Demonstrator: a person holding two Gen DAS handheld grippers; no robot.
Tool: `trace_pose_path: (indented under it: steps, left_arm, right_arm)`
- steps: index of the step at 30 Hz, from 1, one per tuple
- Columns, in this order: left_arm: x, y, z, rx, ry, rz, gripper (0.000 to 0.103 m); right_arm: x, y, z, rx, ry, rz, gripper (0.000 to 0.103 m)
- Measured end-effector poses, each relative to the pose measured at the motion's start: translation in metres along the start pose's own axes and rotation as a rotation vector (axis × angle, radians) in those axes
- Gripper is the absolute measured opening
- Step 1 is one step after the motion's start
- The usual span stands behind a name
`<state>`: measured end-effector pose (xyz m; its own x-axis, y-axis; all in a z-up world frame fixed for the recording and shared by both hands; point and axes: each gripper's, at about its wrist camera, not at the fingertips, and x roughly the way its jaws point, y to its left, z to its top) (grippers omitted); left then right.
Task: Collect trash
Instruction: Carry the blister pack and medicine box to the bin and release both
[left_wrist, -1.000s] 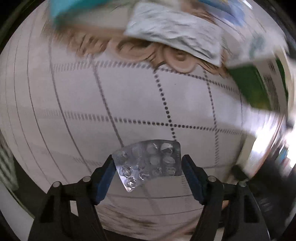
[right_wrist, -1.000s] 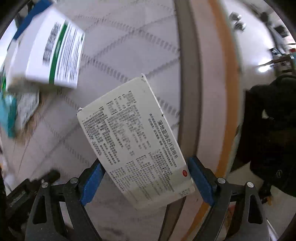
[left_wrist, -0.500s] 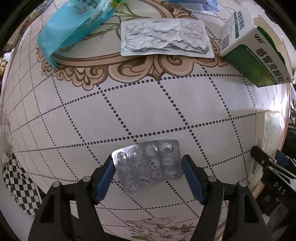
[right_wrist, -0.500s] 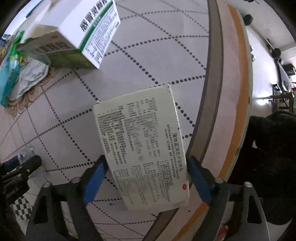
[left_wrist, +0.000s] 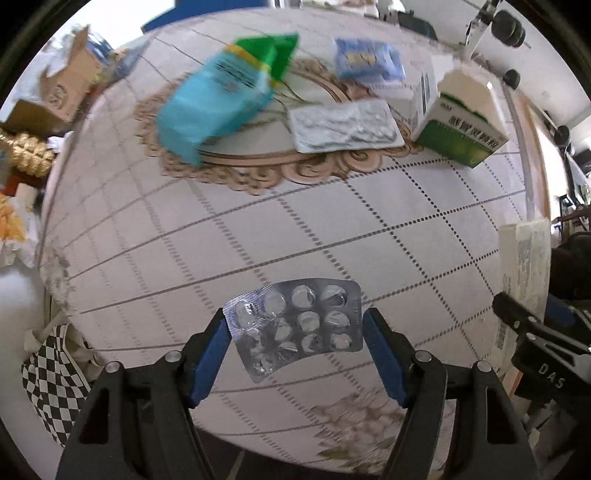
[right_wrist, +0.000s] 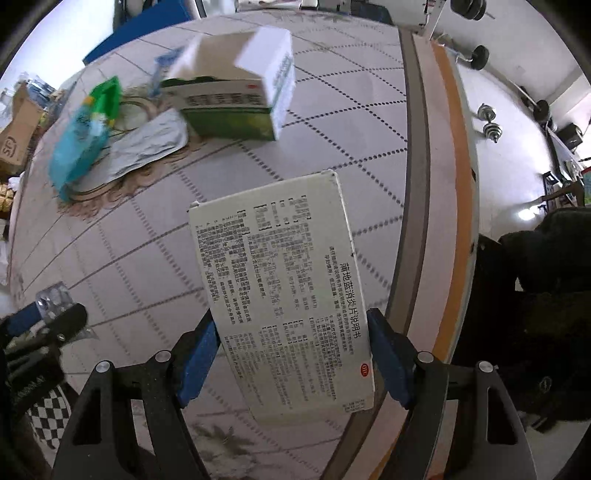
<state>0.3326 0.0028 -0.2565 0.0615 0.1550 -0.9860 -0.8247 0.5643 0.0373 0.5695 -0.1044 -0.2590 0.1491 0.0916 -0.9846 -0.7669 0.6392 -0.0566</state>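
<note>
Across the tablecloth (left_wrist: 295, 221), with its dotted grid and ornate brown medallion, the trash lies scattered, and that medallion serves as the landmark. On its left part rests a teal and green pouch (left_wrist: 221, 107), blurred. On its right edge stands an opened green and white medicine box (left_wrist: 458, 129). Between these two, on the medallion's near rim, lies a long silver blister sheet (left_wrist: 343, 125). Just beyond the medallion's far side sits a small blue packet (left_wrist: 365, 59).

Well on the near side of the medallion, the right gripper (right_wrist: 293, 354) holds a white printed leaflet (right_wrist: 284, 295) above the cloth, its jaws pinching the sheet's two long edges. To that leaflet's left, the left gripper (left_wrist: 295, 339) pinches a spent silver pill blister (left_wrist: 295, 325) between its blue pads (left_wrist: 210, 354), lifted off the cloth.
</note>
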Motion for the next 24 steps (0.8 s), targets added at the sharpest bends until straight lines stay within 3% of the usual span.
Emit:
trace_pose_path:
  steps: [3,7,13,18,24]
  left_arm:
    - [-0.027,0.021,-0.022,0.0,-0.064,-0.003,0.07]
    - [-0.048,0.065,-0.057,0.009,-0.144,-0.005,0.07]
    - [-0.059,0.125,-0.12,0.003,-0.21,-0.005,0.07]
    - [-0.049,0.182,-0.18,-0.023,-0.175,-0.023,0.07]
    - [0.013,0.231,-0.23,-0.084,-0.057,-0.056,0.07]
  right_arm:
    - [-0.015,0.025,-0.02,0.004,-0.029,0.01,0.079]
    - [-0.092,0.078,-0.079,0.011,-0.073,0.031,0.079]
    - [-0.122,0.144,-0.151,0.042,-0.111,0.08,0.079]
    - [-0.121,0.197,-0.22,0.038,-0.073,0.093,0.079]
    - [-0.065,0.247,-0.298,0.015,0.099,0.11,0.079]
